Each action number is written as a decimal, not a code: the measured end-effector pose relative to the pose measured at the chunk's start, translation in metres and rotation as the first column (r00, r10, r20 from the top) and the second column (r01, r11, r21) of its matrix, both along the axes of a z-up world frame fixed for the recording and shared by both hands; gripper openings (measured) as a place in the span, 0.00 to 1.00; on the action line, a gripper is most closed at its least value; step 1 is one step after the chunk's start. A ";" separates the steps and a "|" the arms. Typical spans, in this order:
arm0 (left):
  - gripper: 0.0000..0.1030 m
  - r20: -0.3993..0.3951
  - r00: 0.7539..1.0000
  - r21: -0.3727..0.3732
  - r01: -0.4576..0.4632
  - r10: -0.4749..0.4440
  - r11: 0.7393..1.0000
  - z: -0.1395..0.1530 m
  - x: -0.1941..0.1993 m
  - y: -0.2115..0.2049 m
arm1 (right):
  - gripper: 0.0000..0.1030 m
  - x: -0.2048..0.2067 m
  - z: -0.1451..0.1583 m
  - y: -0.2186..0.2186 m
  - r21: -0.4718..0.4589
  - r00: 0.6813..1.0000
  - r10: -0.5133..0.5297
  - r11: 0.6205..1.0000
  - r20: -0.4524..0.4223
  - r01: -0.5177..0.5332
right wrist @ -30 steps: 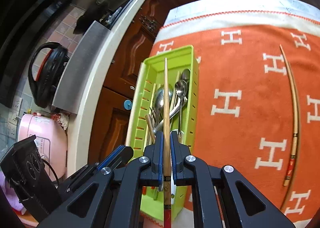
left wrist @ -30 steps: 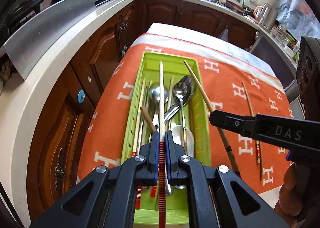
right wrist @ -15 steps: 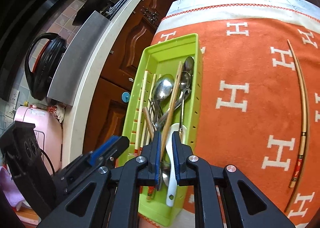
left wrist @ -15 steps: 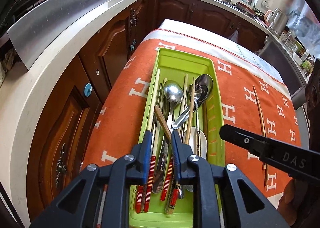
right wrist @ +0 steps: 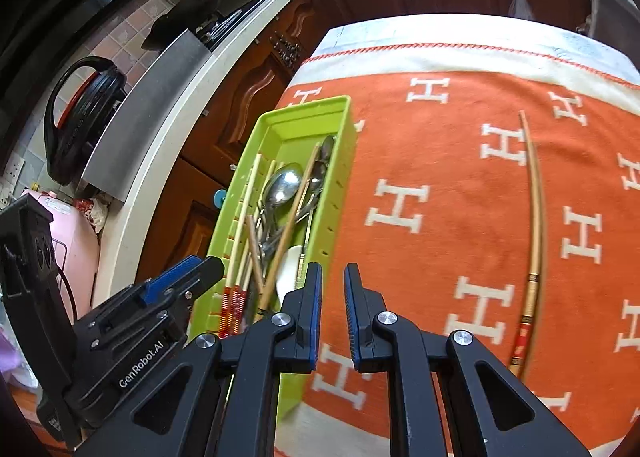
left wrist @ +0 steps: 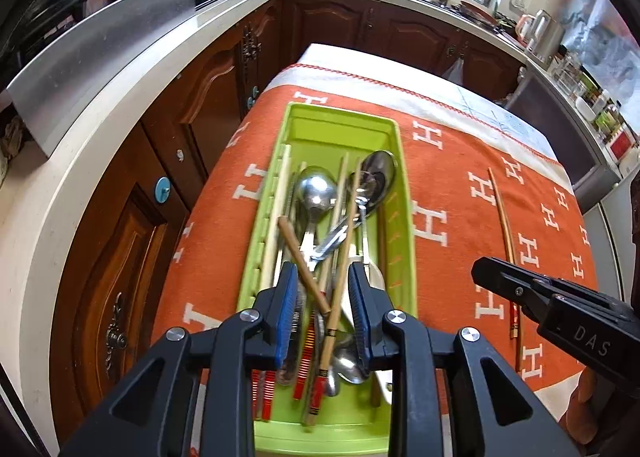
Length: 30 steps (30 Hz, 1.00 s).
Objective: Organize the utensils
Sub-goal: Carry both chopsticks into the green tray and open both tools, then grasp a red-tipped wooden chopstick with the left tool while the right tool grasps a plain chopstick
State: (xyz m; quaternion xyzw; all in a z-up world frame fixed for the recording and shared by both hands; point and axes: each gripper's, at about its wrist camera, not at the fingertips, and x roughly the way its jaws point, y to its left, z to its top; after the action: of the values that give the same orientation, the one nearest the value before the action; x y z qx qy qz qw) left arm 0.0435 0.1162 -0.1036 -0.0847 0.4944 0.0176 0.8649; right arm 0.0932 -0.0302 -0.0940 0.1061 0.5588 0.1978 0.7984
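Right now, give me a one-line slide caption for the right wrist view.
Right gripper, jaws open and empty, over the orange cloth between the green utensil tray and one remaining chopstick.

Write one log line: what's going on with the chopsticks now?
left gripper: open over tray | right gripper: open, empty | one chopstick on cloth

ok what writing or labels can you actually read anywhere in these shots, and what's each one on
"DAS": white letters on the right gripper body, seen from the left wrist view.
"GenRobot.AI": white letters on the left gripper body, seen from the right wrist view.
"H": white letter repeated across the orange cloth.
Labels on bottles and jars along the counter: too small and blurred to read.
Bands on the chopstick handle: pattern only, no letters legible.
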 end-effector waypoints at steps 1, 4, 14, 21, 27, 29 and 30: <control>0.24 0.002 1.000 0.002 0.006 -0.006 1.000 0.001 0.000 -0.003 | 0.12 -0.002 0.002 -0.005 -0.002 1.000 -0.008 1.000 0.006 0.008; 0.30 0.008 1.000 0.008 0.030 -0.030 1.000 0.005 0.000 -0.016 | 0.13 -0.007 0.008 -0.022 -0.003 0.999 -0.028 1.000 0.021 0.028; 0.41 0.037 0.989 0.028 0.144 -0.145 0.989 0.023 0.005 -0.074 | 0.17 -0.026 0.031 -0.086 -0.023 0.988 -0.116 0.993 0.100 0.119; 0.52 0.059 0.978 0.032 0.199 -0.201 0.979 0.031 0.012 -0.107 | 0.24 -0.040 0.046 -0.131 -0.038 0.969 -0.190 0.979 0.156 0.198; 0.57 0.055 0.965 0.025 0.255 -0.256 0.967 0.030 0.024 -0.139 | 0.28 -0.045 0.051 -0.159 -0.091 0.951 -0.223 0.965 0.214 0.246; 0.57 0.052 0.960 0.030 0.274 -0.275 0.961 0.027 0.028 -0.150 | 0.28 -0.045 0.047 -0.166 -0.109 0.949 -0.229 0.960 0.218 0.257; 0.57 0.049 0.957 0.034 0.285 -0.287 0.958 0.024 0.030 -0.156 | 0.28 -0.045 0.044 -0.171 -0.114 0.948 -0.236 0.958 0.213 0.264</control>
State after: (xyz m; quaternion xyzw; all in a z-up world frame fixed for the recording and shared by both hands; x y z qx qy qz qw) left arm 0.0739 -0.0396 -0.0793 -0.0011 0.4779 -0.1033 0.8723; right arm 0.0486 -0.2007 -0.0503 0.0993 0.4713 0.0643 0.8740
